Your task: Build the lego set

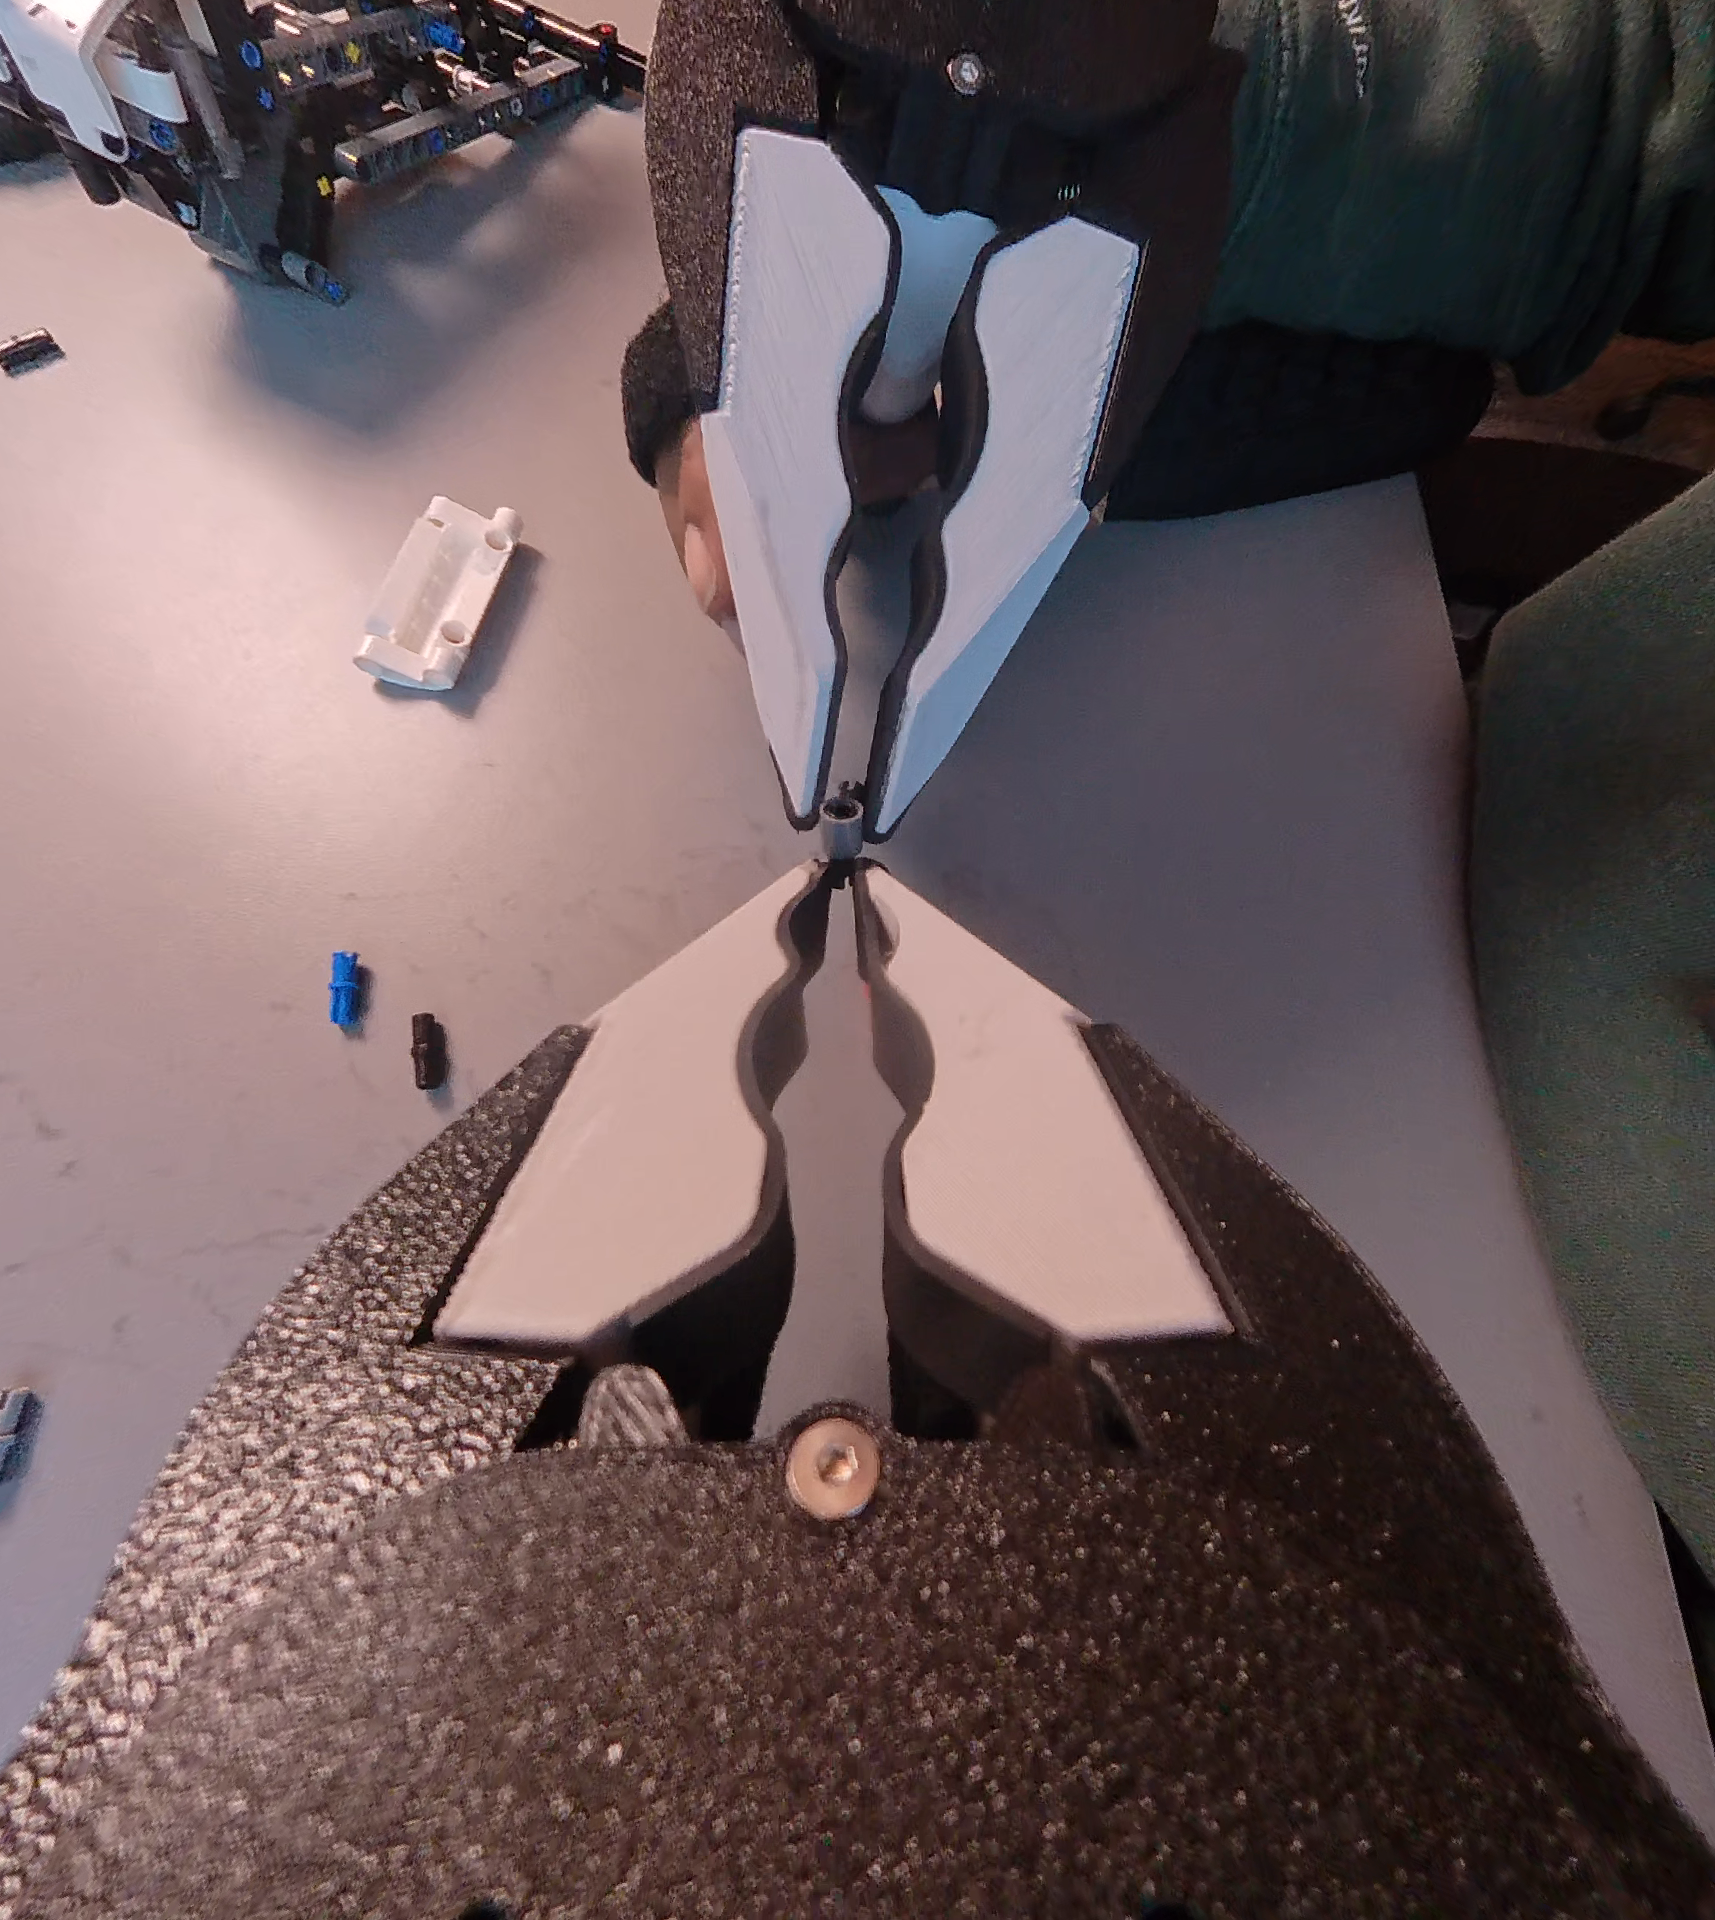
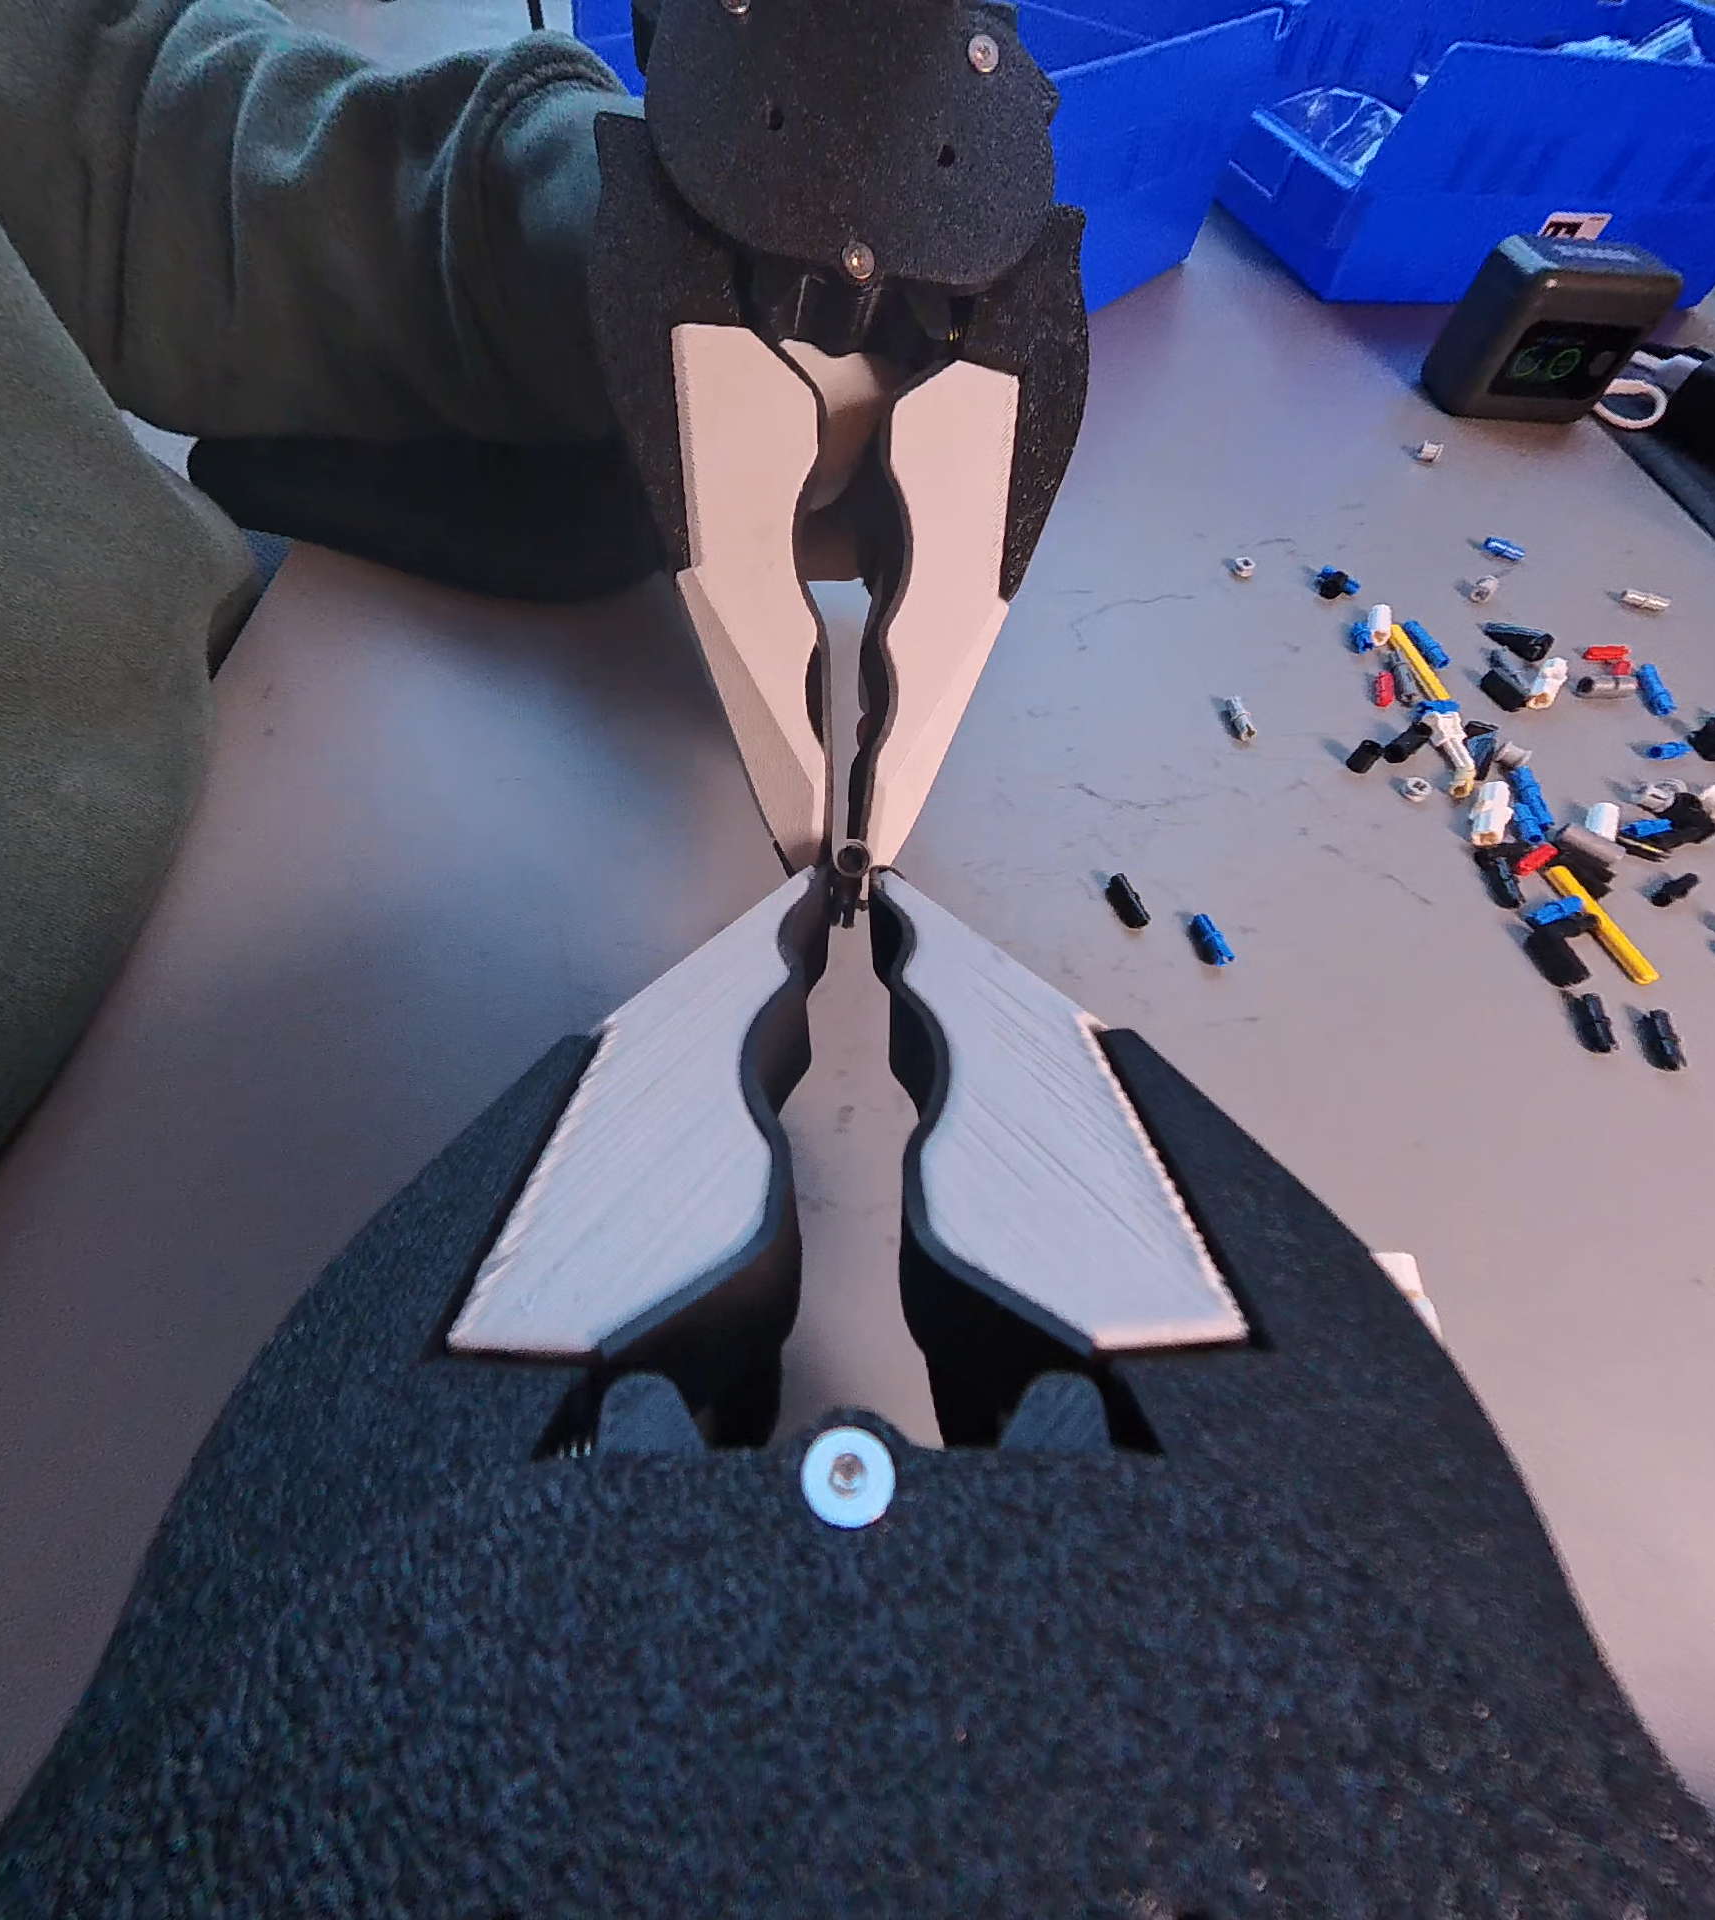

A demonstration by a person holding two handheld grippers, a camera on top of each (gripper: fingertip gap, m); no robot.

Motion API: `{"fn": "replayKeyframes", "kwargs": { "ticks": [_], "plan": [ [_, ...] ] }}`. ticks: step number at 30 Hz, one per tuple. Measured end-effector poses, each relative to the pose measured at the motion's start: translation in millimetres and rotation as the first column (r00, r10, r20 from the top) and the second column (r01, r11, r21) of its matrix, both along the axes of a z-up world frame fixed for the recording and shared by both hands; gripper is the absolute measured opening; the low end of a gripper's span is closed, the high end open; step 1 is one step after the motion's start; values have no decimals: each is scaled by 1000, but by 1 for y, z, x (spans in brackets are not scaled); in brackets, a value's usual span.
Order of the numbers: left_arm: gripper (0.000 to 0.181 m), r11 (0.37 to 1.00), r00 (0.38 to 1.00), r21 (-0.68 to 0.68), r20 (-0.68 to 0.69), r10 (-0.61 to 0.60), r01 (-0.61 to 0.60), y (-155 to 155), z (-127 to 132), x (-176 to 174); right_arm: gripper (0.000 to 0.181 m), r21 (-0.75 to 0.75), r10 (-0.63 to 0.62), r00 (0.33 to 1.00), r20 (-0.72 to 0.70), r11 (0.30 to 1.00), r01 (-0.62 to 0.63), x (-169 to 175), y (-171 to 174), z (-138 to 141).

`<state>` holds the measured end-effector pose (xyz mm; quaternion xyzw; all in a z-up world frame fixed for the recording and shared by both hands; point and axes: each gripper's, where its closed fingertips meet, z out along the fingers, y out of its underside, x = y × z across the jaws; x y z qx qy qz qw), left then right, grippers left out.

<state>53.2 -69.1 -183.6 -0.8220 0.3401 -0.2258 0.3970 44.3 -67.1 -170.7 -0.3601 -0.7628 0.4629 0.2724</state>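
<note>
The left gripper (image 1: pixel 837 871) and the right gripper (image 2: pixel 845 885) meet tip to tip above the grey table (image 1: pixel 209 831), each held level. The right gripper's tongs pinch a small grey bush (image 1: pixel 842 833); the left gripper's tongs close on a thin black pin (image 1: pixel 837 878) just beside that bush — the two parts touch. Well left of the bush lies a white panel (image 1: pixel 439 594); beyond the panel stands the part-built model (image 1: pixel 240 114).

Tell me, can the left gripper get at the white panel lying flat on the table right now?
Probably not yet. The left gripper is shut on a small pin, tip to tip with the right gripper. The table between it and the white panel looks bare.
</note>
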Motion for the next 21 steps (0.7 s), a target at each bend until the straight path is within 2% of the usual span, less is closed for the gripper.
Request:
{"fn": "replayKeyframes", "kwargs": {
  "ticks": [12, 14, 16, 21],
  "plan": [
    [5, 1000, 999, -6, -29, 19, -19, 1, -4, -2, 7, 6, 9, 1000, 20, 1000, -9, 0, -1, -1],
    [18, 999, 998, -39, -63, 26, -28, -4, -9, -8, 7, 45, 28, 998, 58, 999, -31, 2, 1, -3],
    [23, 998, 997, -64, -71, 23, -27, -11, -15, -8, 7, 98, 79, 988, 132, 991, -93, 9, -5, -9],
    [22, 997, 991, -68, -132, 12, -21, -15, -31, -4, 7, 275, 112, 958, 263, 943, -186, 8, -10, -33]
  ]
}}
